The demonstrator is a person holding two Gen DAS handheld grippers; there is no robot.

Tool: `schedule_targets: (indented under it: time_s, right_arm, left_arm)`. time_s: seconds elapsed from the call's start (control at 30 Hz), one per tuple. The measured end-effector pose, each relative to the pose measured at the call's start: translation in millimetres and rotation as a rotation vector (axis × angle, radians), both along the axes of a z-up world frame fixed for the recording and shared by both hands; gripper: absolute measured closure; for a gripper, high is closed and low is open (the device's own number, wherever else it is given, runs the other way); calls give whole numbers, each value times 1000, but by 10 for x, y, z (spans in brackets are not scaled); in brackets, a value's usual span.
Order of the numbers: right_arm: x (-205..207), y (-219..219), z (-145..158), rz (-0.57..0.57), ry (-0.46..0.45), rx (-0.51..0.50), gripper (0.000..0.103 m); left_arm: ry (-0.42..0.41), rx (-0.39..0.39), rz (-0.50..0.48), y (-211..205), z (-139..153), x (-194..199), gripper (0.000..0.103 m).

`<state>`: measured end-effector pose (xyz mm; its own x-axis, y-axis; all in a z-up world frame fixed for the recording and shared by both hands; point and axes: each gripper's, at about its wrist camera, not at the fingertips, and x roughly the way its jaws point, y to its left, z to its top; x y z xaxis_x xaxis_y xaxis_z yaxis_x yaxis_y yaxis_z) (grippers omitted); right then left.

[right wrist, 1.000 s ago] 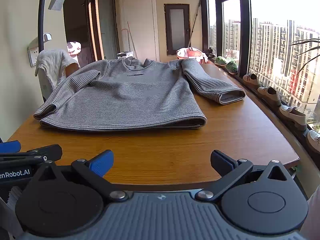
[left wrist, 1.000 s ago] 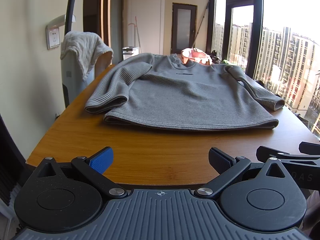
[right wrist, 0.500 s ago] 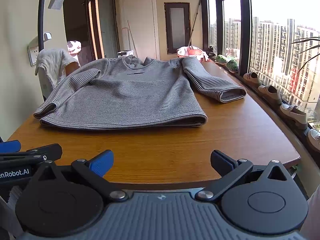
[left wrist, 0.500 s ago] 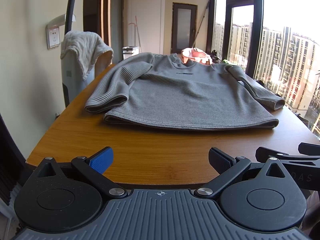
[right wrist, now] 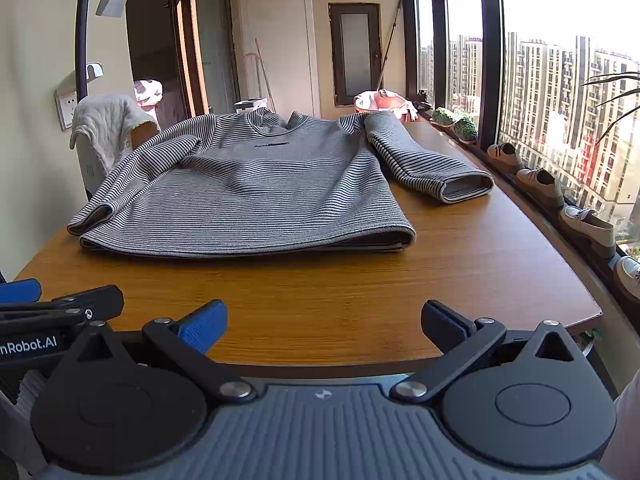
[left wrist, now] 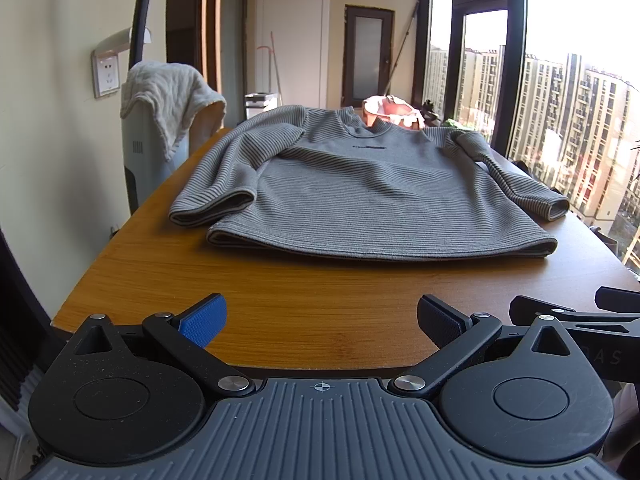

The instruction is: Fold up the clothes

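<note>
A grey striped sweater (left wrist: 360,196) lies flat, front up, on the wooden table (left wrist: 280,300), hem toward me and both sleeves spread out; the right wrist view shows the same sweater (right wrist: 256,192). My left gripper (left wrist: 322,318) hovers at the table's near edge, open, nothing between its fingers, well short of the hem. Beside it, my right gripper (right wrist: 324,322) is open and empty too, also at the near edge. The right sleeve cuff (right wrist: 466,190) rests on the table toward the window.
A pale towel (left wrist: 172,108) drapes over an appliance left of the table. A pink basin (left wrist: 394,110) sits past the collar. Small plants (right wrist: 456,122) and several shoes (right wrist: 544,186) line the window sill on the right. Bare wood (right wrist: 320,292) lies between hem and grippers.
Both grippers have crept slightly forward toward the sweater. Their fingers stay open and the sweater has not moved.
</note>
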<state>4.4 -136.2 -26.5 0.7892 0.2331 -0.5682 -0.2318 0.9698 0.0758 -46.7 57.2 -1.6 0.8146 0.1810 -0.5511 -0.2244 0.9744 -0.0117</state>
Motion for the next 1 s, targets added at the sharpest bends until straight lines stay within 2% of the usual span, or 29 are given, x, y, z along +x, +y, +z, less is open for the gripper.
schedule_targets:
  time_s: [1.0]
  right_arm:
    - [19, -3, -12, 0, 11, 3, 0]
  left_arm:
    - [3, 4, -4, -13, 6, 28, 0]
